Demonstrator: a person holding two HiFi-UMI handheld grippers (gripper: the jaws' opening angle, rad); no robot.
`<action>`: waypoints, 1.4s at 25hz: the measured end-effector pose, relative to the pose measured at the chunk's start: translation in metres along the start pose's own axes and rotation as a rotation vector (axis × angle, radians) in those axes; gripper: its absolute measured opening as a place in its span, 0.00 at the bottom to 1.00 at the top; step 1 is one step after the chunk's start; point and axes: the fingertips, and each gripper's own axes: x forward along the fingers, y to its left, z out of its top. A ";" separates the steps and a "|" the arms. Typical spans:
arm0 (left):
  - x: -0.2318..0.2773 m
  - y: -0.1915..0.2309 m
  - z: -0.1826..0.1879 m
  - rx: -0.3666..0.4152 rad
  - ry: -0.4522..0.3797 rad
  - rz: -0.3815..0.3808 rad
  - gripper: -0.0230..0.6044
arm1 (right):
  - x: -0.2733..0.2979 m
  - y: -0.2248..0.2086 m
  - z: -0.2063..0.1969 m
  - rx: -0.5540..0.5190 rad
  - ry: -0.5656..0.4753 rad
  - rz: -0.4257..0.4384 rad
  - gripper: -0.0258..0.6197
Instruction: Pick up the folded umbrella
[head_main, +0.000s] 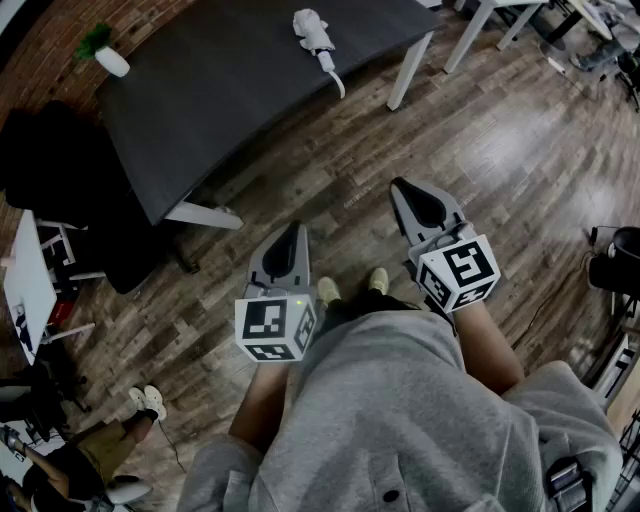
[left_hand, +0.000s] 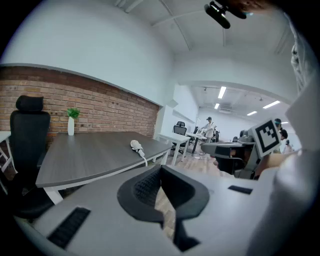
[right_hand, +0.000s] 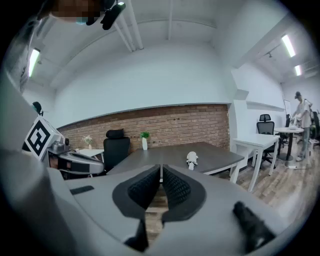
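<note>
The folded white umbrella (head_main: 318, 36) lies on the dark grey table (head_main: 230, 90) near its far right corner, strap hanging over the edge. It also shows small in the left gripper view as a pale umbrella (left_hand: 136, 147) and in the right gripper view as an umbrella (right_hand: 191, 159). Both grippers hover over the wooden floor, well short of the table. My left gripper (head_main: 296, 228) is shut and empty, jaws meeting at the tip (left_hand: 160, 167). My right gripper (head_main: 401, 186) is also shut with nothing between its jaws (right_hand: 161, 167).
A white vase with a green plant (head_main: 103, 52) stands at the table's far left corner. A black office chair (head_main: 60, 190) sits left of the table. White desks (head_main: 500, 15) stand at the back right. A person (head_main: 90, 450) is at the lower left.
</note>
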 end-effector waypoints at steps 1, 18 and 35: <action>0.003 -0.007 0.001 0.001 0.000 0.008 0.06 | -0.007 -0.007 -0.001 0.001 -0.003 0.000 0.09; 0.053 -0.093 0.022 0.042 -0.023 0.096 0.06 | -0.086 -0.115 -0.009 0.093 -0.110 0.039 0.09; 0.062 -0.108 0.027 0.066 -0.042 0.113 0.06 | -0.083 -0.120 -0.008 0.158 -0.133 0.097 0.09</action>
